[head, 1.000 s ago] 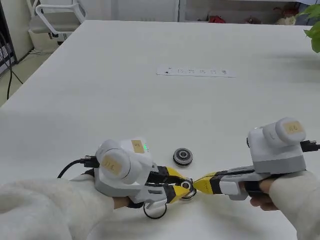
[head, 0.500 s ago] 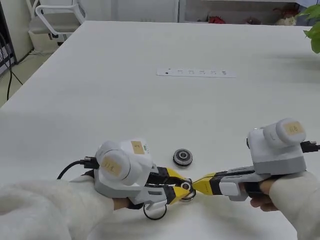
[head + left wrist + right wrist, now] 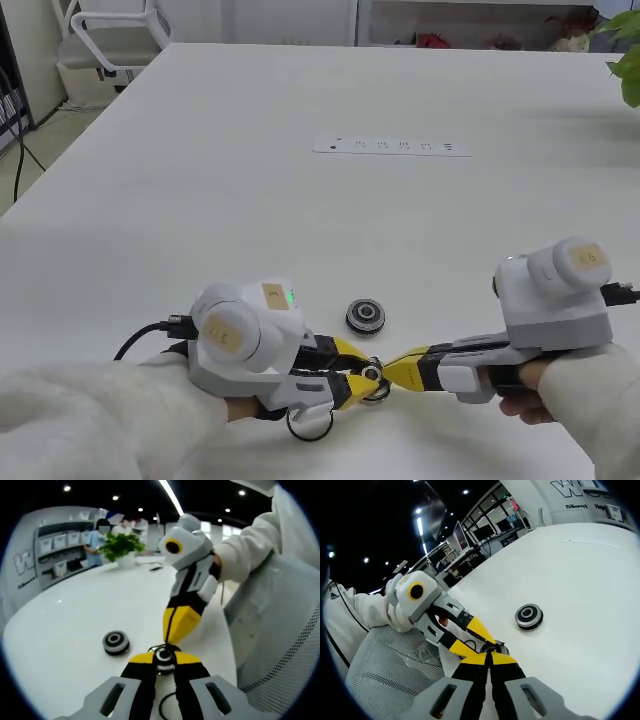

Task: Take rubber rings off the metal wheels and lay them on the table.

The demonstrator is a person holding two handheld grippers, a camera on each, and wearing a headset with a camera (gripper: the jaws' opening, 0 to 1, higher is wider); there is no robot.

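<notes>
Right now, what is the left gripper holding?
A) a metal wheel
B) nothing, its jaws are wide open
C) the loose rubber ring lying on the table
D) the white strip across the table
A: the left gripper has its yellow jaws shut on a small metal wheel, whose rubber ring the right gripper pinches; the other wheel lies free on the table.

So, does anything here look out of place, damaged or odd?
Nothing stands out. The left gripper clamps one wheel while the right gripper pinches its rubber ring; a second wheel lies flat on the table, and a loose ring lies near the left gripper.
</notes>
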